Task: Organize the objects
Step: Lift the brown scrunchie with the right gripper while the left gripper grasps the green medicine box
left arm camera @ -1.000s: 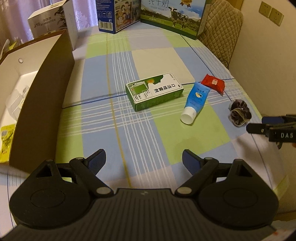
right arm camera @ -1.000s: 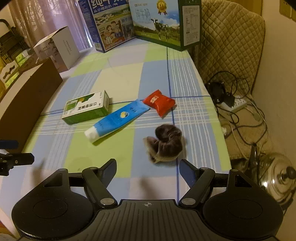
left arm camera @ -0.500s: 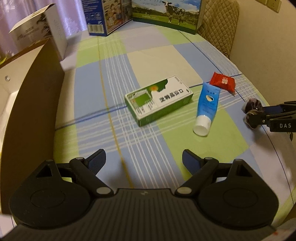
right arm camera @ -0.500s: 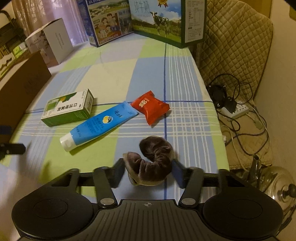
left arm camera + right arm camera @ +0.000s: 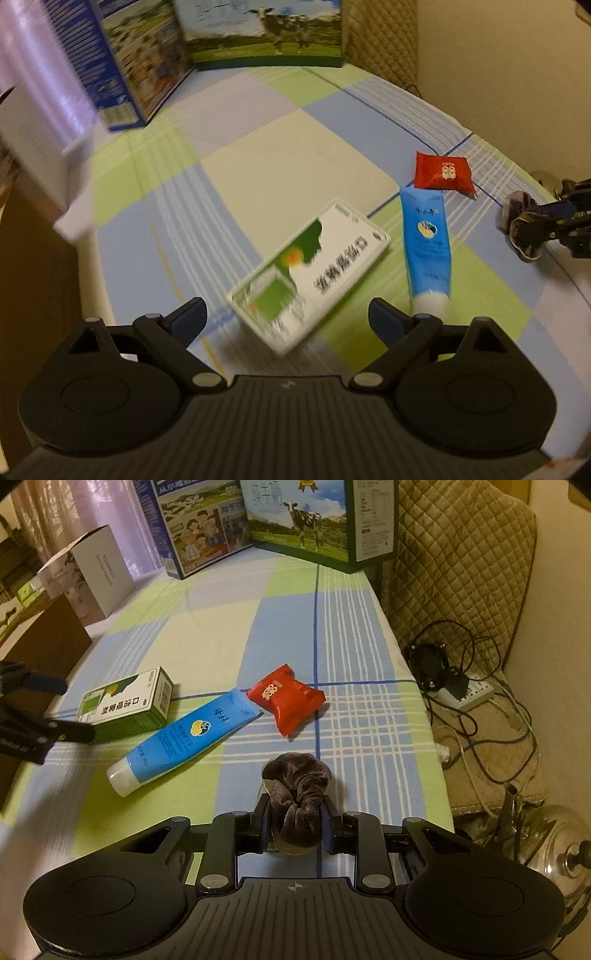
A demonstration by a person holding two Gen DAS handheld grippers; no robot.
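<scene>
My right gripper (image 5: 295, 827) is shut on a dark brown velvet scrunchie (image 5: 299, 786) near the table's right edge. The same scrunchie (image 5: 521, 225) shows at the right of the left wrist view, pinched in the right gripper (image 5: 554, 225). My left gripper (image 5: 286, 319) hovers over a green-and-white box (image 5: 310, 273), its jaws opening. The box's near end lies between the fingers, and the pads do not touch it. A blue tube (image 5: 426, 243) lies right of the box, with a red packet (image 5: 443, 173) beyond the tube. The right wrist view shows the box (image 5: 125, 705), the tube (image 5: 184, 734), the packet (image 5: 286, 701) and the left gripper (image 5: 59, 707).
A brown cardboard box (image 5: 37, 277) stands at the left with a white box (image 5: 33, 147) behind it. Tall milk cartons (image 5: 266, 33) line the back of the checked tablecloth (image 5: 258, 147). Past the right edge are a quilted chair (image 5: 461, 554), floor cables (image 5: 472, 694) and a metal pot (image 5: 554, 849).
The right gripper closed its jaws on the scrunchie. The left gripper moved forward and down toward the green-and-white box and rolled, so the box now reaches between its fingers.
</scene>
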